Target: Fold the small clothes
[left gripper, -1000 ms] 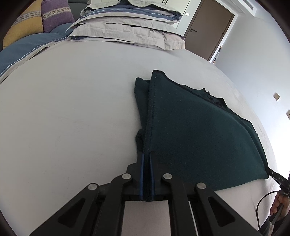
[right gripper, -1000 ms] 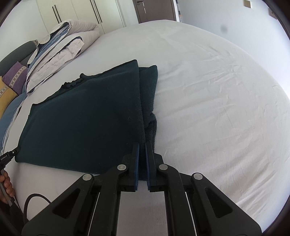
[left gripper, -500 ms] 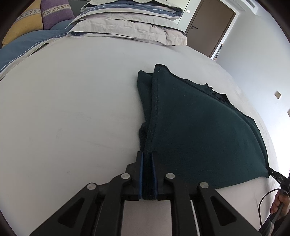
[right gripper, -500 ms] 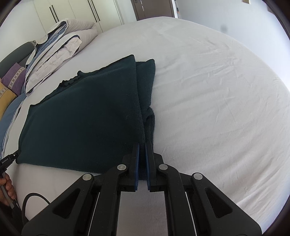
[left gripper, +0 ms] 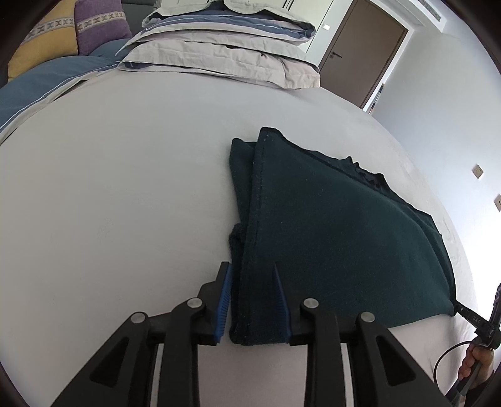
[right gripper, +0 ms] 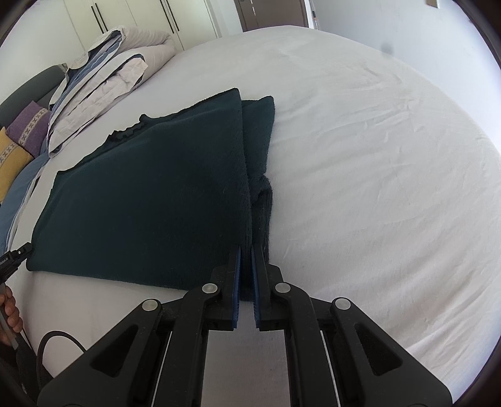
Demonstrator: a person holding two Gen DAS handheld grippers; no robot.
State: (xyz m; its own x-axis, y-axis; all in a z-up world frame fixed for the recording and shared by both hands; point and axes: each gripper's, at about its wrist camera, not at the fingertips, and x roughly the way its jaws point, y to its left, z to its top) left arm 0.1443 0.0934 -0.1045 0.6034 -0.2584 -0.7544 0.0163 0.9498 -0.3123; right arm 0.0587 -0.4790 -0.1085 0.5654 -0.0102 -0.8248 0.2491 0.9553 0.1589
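A dark green knitted garment (left gripper: 328, 238) lies folded flat on the white bed sheet (left gripper: 125, 200). My left gripper (left gripper: 253, 269) is open, its two blue-padded fingers either side of the garment's near left corner. In the right wrist view the same garment (right gripper: 150, 200) spreads to the left. My right gripper (right gripper: 246, 250) is shut on the garment's near right corner, which sits pinched between the blue pads.
Folded grey and blue bedding (left gripper: 225, 53) is stacked at the head of the bed, with a purple cushion (left gripper: 100, 28) and a yellow cushion (left gripper: 40, 50) beside it. A brown door (left gripper: 363, 53) stands beyond. White sheet (right gripper: 375, 175) stretches to the right of the garment.
My left gripper has opened and let go of the garment's corner, which now lies on the sheet. My right gripper stays shut on its corner, the garment lowered flat.
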